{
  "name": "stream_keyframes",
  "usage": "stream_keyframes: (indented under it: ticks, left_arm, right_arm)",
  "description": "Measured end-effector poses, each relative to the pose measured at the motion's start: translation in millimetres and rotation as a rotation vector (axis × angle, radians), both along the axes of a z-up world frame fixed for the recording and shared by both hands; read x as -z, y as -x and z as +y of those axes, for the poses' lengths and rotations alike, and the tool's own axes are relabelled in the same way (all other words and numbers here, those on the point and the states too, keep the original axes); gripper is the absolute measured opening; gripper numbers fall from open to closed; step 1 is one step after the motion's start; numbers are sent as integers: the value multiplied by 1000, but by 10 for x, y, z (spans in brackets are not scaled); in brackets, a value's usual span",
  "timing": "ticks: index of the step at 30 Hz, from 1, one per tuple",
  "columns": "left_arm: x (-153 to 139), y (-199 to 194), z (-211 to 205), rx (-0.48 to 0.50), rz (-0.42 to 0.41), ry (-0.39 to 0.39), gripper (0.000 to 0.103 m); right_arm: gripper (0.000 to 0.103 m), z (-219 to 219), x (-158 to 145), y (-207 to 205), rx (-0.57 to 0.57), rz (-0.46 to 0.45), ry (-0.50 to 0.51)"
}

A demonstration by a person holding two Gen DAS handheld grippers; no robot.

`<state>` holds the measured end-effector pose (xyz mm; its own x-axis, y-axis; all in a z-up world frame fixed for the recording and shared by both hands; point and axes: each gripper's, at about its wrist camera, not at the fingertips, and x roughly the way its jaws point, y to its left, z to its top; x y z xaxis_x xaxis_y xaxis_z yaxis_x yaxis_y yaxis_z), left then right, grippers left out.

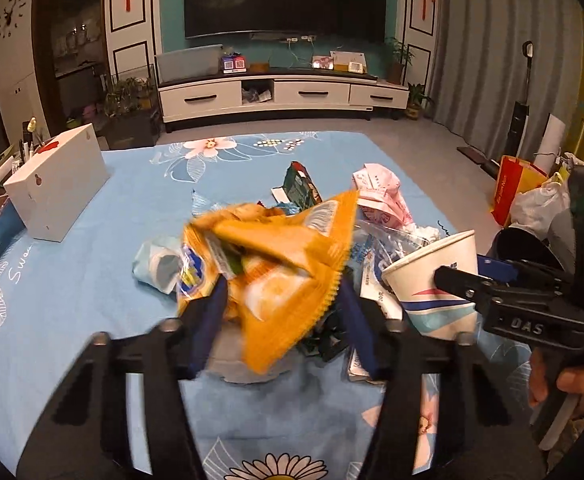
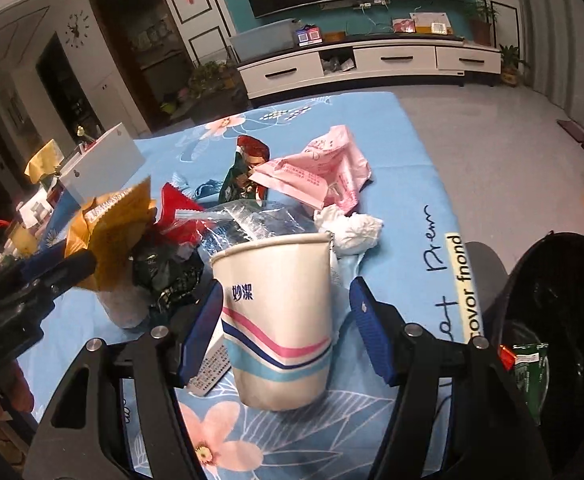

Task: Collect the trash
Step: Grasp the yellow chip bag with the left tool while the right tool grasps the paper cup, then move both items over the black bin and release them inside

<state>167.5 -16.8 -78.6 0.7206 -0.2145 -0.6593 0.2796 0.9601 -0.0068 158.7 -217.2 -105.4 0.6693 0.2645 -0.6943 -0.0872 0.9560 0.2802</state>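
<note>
A heap of trash lies on a table with a blue flowered cloth (image 1: 92, 280). An orange snack bag (image 1: 280, 276) sits between the open fingers of my left gripper (image 1: 280, 320); whether the pads touch it I cannot tell. It also shows in the right wrist view (image 2: 112, 232). A white paper cup (image 2: 280, 320) with pink and blue stripes stands between the open fingers of my right gripper (image 2: 288, 332); it also shows in the left wrist view (image 1: 440, 276). A pink wrapper (image 2: 320, 176), a crumpled white tissue (image 2: 352, 232), clear plastic (image 2: 248, 220) and dark wrappers (image 2: 168, 276) lie behind.
A black bin (image 2: 552, 320) with a green wrapper inside stands off the table's right edge. A white box (image 1: 56, 184) stands at the table's left. A TV cabinet (image 1: 284, 96) stands by the far wall. Bags (image 1: 524, 188) lie on the floor at right.
</note>
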Motion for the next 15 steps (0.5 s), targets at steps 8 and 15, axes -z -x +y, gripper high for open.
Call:
stream_keyframes:
  ticks: [8,15]
  left_arm:
    - [-120,174,152,6,4,76,31]
    - [-455,497,410,10,-24,197,31]
  right_arm:
    - [36,107,-123,242,-48,-41,-9]
    - [36,-52,-463,681,-20,-128,-108]
